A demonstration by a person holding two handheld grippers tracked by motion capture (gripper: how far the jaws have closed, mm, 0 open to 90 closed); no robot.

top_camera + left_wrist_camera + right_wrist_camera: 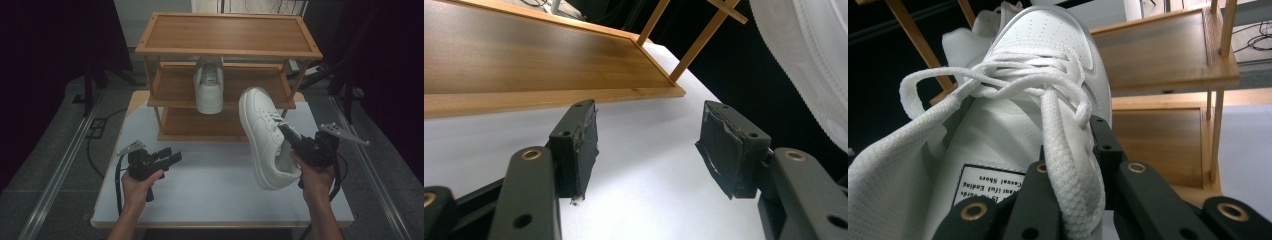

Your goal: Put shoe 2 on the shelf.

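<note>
A white shoe (262,137) is held tilted in front of the wooden rack (227,37) by the right gripper (290,136), clamped on its tongue. The left gripper (172,156) is spread wide, empty. 1 more shoe (209,85) is kept on the rack's middle shelf.

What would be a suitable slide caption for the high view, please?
Right gripper carries a white sneaker toward a wooden shoe rack holding its mate; left gripper open.
</note>
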